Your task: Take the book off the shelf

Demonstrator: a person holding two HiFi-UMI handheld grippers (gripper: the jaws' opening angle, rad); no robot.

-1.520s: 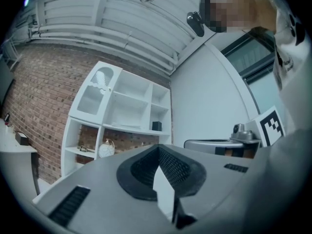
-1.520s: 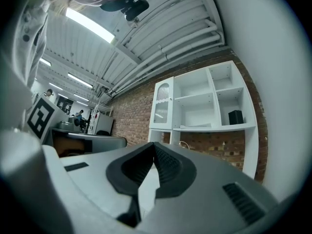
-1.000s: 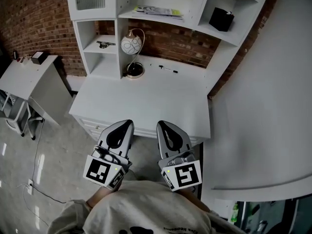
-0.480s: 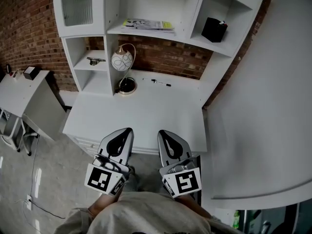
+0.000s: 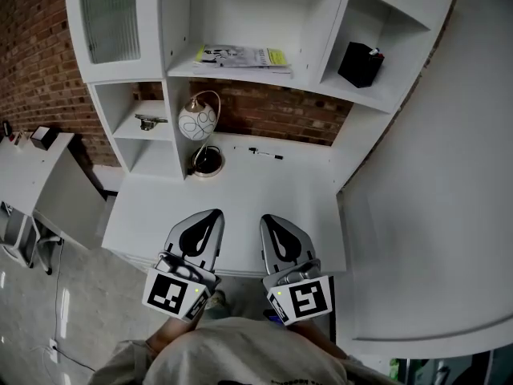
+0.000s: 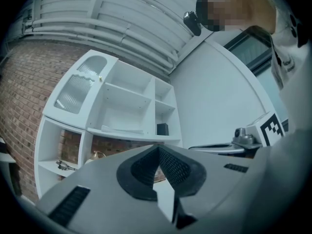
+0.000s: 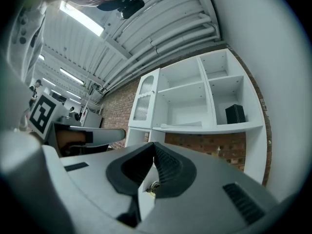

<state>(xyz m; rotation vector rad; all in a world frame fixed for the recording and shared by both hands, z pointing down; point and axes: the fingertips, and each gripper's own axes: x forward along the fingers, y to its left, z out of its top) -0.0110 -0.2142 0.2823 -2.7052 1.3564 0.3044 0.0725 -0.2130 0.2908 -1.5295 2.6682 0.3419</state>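
Book (image 5: 243,56) on shelf (image 5: 240,74), well beyond left claw (image 5: 214,213), right claw (image 5: 269,218)

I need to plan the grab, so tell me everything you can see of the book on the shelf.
The book is thin, like a magazine: pale cover with dark print and a yellow-green patch at its right end. It lies flat on the middle shelf board, closed, near the front edge. Only the board touches it.

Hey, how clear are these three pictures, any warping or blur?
Head view: sharp, evenly lit, but the shelf unit bows at the edges. Left gripper view: strong fisheye, dark corners. Right gripper view: same fisheye, plus a bright ceiling light strip.
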